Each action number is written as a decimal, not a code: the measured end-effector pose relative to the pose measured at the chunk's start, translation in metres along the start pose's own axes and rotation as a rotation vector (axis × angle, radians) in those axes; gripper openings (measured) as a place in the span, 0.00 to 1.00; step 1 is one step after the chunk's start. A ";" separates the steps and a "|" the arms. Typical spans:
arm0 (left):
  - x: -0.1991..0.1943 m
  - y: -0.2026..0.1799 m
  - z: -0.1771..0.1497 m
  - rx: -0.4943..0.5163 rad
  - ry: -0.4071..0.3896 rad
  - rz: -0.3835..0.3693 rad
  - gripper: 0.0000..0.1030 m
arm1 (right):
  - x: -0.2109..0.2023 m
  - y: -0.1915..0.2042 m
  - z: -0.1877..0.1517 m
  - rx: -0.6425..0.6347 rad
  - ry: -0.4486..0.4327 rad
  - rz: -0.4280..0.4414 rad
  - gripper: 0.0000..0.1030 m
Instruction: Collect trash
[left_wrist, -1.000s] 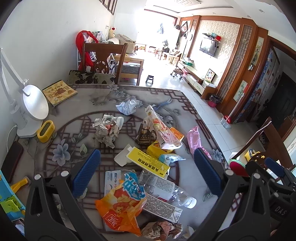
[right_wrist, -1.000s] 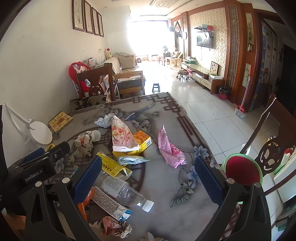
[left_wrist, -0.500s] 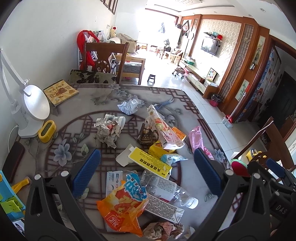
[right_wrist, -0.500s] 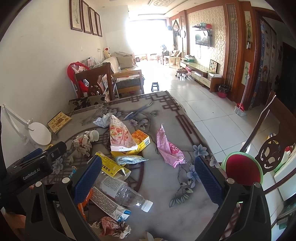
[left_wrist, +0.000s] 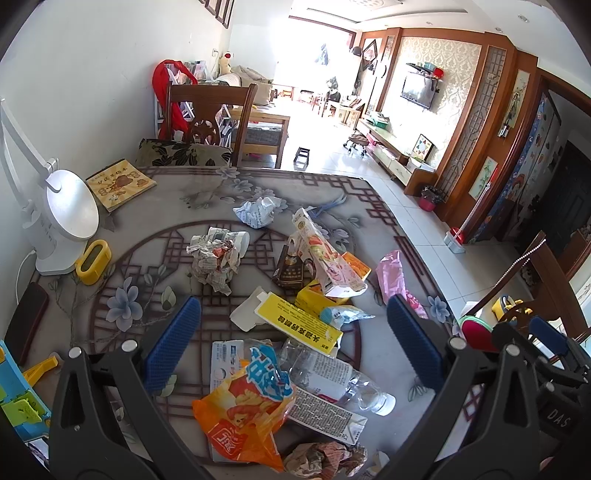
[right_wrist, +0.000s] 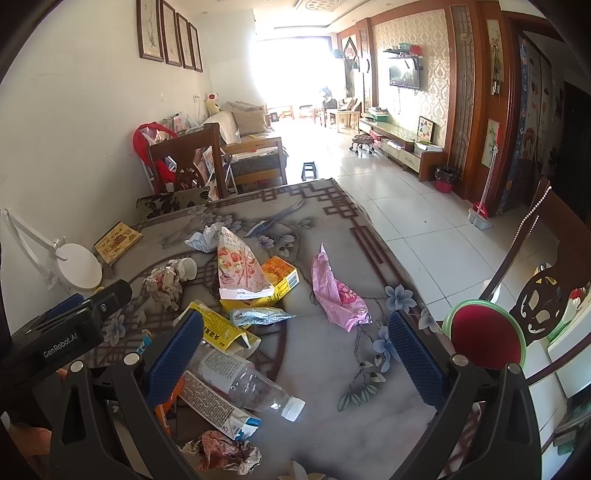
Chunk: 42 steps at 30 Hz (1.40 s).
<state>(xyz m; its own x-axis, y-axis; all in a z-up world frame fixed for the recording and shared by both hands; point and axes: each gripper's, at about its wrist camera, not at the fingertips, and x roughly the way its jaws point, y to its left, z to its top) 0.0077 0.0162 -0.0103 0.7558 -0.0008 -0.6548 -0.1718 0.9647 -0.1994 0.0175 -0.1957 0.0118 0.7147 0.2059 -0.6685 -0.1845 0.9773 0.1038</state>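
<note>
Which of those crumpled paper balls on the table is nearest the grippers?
The brownish crumpled wad at the table's near edge, beside the drink carton; the newspaper ball and white wad lie farther back.

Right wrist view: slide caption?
Open right gripper above patterned table littered with clear plastic bottle, crumpled pink wrapper, yellow carton.

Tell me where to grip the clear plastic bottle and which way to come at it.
Grip the clear plastic bottle across its labelled mid-body, coming down from above. It lies on its side with its white cap toward the table edge, so jaws set crosswise to its long axis should span it. The open right gripper hangs nearest; a flattened carton lies alongside.
</note>
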 end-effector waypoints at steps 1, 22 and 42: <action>0.000 0.000 0.000 0.000 0.000 -0.001 0.96 | 0.000 0.000 0.000 0.000 0.001 0.000 0.94; 0.010 0.056 -0.002 -0.014 0.044 0.070 0.96 | 0.043 0.040 -0.033 -0.168 0.243 0.199 0.94; 0.053 0.058 -0.061 0.076 0.365 -0.143 0.80 | 0.130 0.114 -0.094 -0.573 0.586 0.257 0.57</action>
<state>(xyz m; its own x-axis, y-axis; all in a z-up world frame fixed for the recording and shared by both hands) -0.0005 0.0558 -0.1015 0.4925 -0.2170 -0.8428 -0.0235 0.9648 -0.2621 0.0262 -0.0623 -0.1322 0.1697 0.2047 -0.9640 -0.7178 0.6959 0.0214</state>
